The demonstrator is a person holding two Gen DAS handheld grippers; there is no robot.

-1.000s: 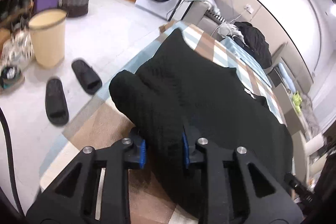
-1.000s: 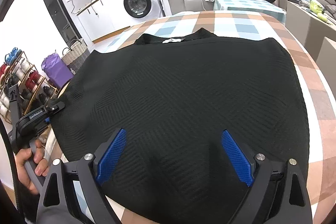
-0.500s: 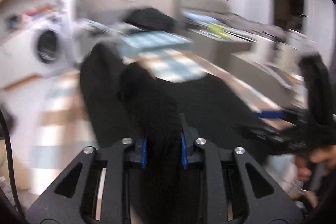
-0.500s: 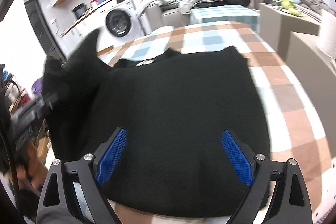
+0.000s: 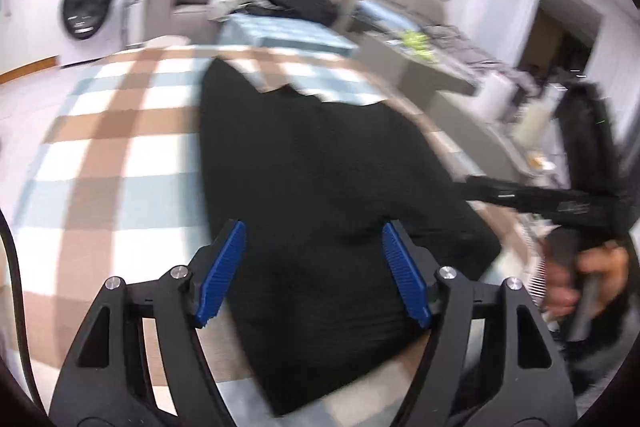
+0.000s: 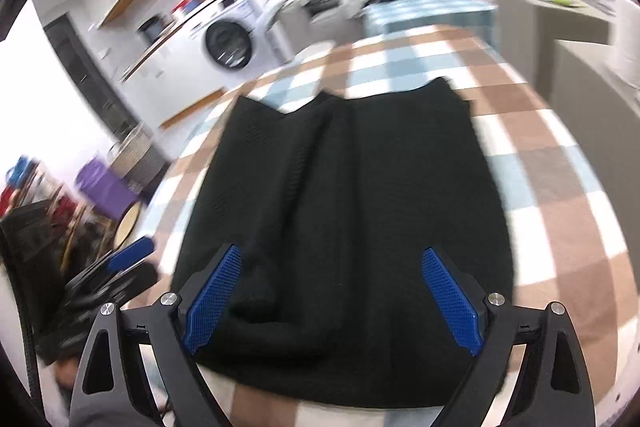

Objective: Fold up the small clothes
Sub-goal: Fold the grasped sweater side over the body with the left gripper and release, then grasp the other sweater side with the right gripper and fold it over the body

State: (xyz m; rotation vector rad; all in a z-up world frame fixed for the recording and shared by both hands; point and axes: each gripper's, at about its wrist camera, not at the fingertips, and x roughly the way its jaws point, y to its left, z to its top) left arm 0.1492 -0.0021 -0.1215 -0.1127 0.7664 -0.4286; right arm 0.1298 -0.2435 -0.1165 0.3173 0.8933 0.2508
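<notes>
Both views are bright and evenly lit, with soft indoor light and no hard shadows on the checked brown, white and pale-blue cloth (image 6: 532, 163). The black knitted garment (image 6: 360, 195) lying on it reads as a nearly flat dark mass; its weave shows only faintly, beside the fold ridge. Motion blur smears most of the left wrist view, worst around the white front-loading washing machine (image 5: 86, 7) and along the garment's far edge. The right wrist view is blurred too, chiefly left of the garment. The blue ribbed pads (image 6: 212, 297) stay sharp. Fisheye distortion bows the checks, and black vignette fills every corner.
</notes>
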